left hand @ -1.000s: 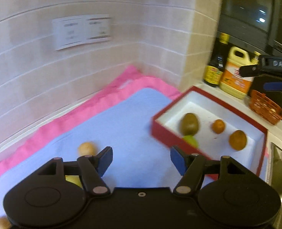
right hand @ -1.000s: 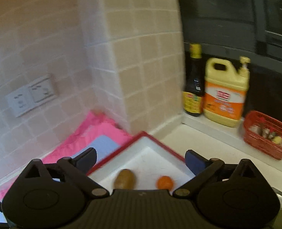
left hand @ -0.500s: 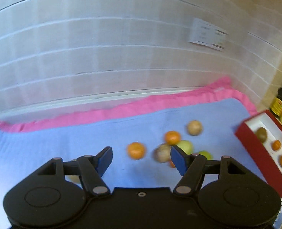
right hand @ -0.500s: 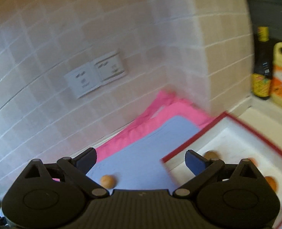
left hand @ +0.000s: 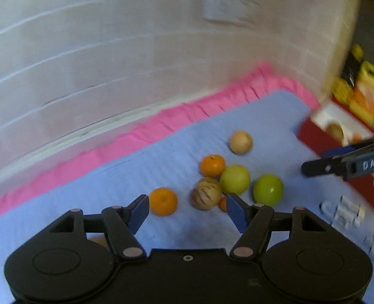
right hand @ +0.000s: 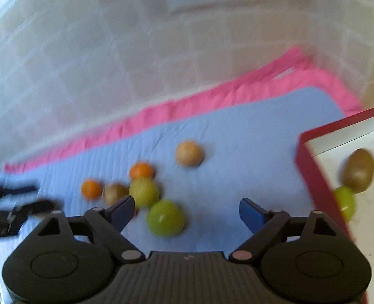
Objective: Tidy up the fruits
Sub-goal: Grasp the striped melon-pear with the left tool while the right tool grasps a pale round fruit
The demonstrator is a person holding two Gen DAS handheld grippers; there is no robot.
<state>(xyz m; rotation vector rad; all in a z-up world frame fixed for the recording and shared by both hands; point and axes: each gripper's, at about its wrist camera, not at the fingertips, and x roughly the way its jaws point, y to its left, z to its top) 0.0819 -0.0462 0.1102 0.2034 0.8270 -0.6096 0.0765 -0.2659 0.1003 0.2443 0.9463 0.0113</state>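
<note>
Several loose fruits lie in a cluster on the blue mat: an orange, a second orange, a striped brown fruit, two green apples and a tan round fruit. My left gripper is open and empty just short of them. My right gripper is open and empty above a green apple. The red-rimmed white box on the right holds a kiwi and a green fruit.
A pink cloth lies under the mat along the tiled wall. Bottles stand behind the box. The right gripper's finger shows at the right of the left wrist view; the left gripper shows at the left of the right wrist view.
Both grippers have swung from the box toward the fruit cluster on the mat. The fruits now sit closer to the open fingers. Both stay open and empty.
</note>
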